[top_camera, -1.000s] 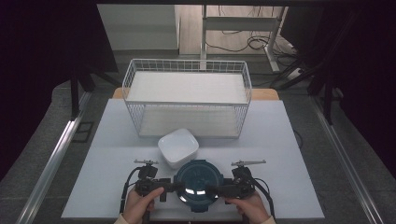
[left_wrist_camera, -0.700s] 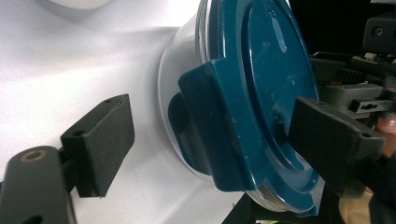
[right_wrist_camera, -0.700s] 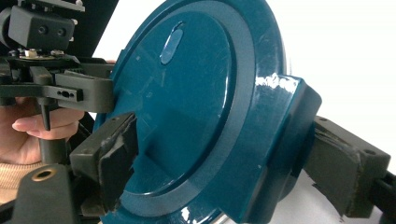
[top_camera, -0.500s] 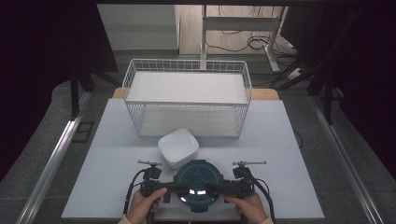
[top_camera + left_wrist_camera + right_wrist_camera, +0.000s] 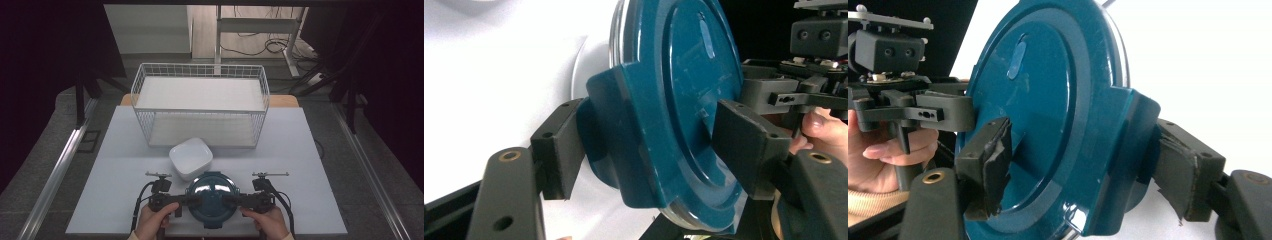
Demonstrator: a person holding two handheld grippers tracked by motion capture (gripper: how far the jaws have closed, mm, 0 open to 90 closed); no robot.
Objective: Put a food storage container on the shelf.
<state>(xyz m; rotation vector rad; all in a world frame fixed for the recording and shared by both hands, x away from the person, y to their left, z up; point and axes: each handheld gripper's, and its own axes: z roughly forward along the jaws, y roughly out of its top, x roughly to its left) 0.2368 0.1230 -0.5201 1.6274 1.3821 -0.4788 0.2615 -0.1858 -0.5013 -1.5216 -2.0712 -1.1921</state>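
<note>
Teal lidded container (image 5: 212,199) on table, white wire basket (image 5: 200,105) empty

Lab/test rig: white table (image 5: 310,165) w/ black curtains (image 5: 50,75), floor cables (image 5: 260,47), metal frame legs (image 5: 218,40).

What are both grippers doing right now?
Left gripper: closing around the teal round lid's side tab.
Right gripper: closing around the opposite tab.

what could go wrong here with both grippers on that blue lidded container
1. Each gripper, left and right, has been closing on just a side tab of the blue container, so an uneven lift could tilt it or let a tab slip out.
2. The white square bowl sits right behind it and may get knocked.
3. The wire basket wall is tall; a low carry could catch its rim.
</note>
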